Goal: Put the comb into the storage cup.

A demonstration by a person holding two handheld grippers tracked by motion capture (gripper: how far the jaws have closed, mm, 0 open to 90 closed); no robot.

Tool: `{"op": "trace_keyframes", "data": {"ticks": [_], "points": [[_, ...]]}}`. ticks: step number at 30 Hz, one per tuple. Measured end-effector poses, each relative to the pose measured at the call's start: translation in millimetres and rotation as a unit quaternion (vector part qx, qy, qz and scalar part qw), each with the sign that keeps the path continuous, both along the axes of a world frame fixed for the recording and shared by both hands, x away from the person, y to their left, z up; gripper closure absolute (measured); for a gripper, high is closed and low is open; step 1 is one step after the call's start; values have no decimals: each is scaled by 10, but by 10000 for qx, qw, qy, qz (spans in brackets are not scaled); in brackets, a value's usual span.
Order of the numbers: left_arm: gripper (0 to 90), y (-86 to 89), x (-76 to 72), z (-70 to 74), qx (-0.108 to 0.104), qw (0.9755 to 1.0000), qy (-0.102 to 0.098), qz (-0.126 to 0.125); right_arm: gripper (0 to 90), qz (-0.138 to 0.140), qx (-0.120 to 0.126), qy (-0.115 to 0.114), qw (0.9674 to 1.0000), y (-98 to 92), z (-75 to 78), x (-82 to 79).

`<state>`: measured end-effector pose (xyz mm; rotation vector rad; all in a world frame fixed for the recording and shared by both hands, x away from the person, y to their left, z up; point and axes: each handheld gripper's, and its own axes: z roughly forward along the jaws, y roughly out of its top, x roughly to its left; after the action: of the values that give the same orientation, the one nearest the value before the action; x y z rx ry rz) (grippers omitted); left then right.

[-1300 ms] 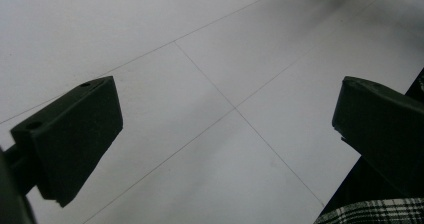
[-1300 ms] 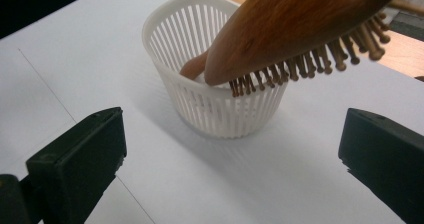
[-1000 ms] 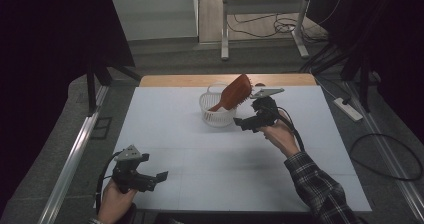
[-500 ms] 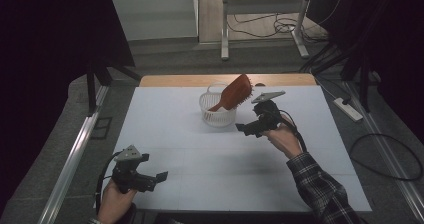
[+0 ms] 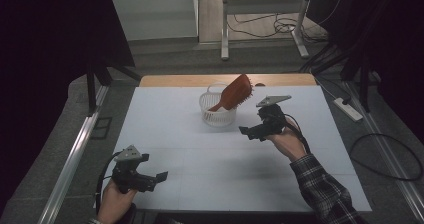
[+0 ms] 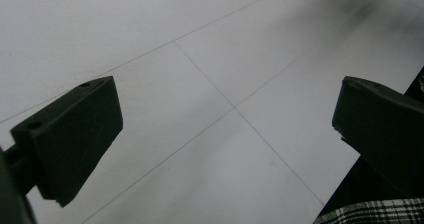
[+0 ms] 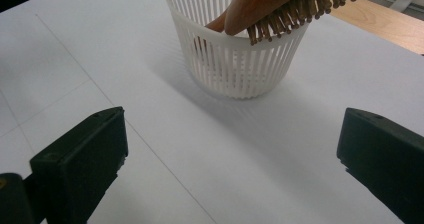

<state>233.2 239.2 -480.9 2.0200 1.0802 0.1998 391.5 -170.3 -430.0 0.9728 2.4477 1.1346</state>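
Down at the near left corner of the white table point(image 5: 175, 134), the left gripper point(image 5: 150, 180) sits low with its jaws spread wide and nothing between them. Its own view adds a scrap of plaid sleeve point(image 6: 372, 213) at the bottom right. Farther right, the right gripper point(image 5: 250, 132) hangs just short of the white slatted basket point(image 5: 218, 113), jaws likewise parted and empty. A wooden hairbrush point(image 5: 234, 92) leans handle-down inside it; the right gripper view shows the bristles point(image 7: 295, 11) overhanging the rim.
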Motion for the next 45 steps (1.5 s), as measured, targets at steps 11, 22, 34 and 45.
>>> {"op": "trace_keyframes", "data": {"ticks": [11, 22, 34, 45], "points": [[0, -2, 1, 0, 4, 10000, -1, 1, 0, 3, 71, 136, 9999, -88, -4, -120], [0, -4, 1, 0, 9, 10000, -2, 0, 0, 1, 55, 102, 9999, -181, 17, -219], [0, -2, 0, 1, -1, 10000, -3, -9, 0, -86, -9, 159, 9998, -294, -27, -307], [0, -1, -1, 2, -5, 10000, -4, -6, 0, -98, -61, 213, 9997, -352, -79, -390]]}}
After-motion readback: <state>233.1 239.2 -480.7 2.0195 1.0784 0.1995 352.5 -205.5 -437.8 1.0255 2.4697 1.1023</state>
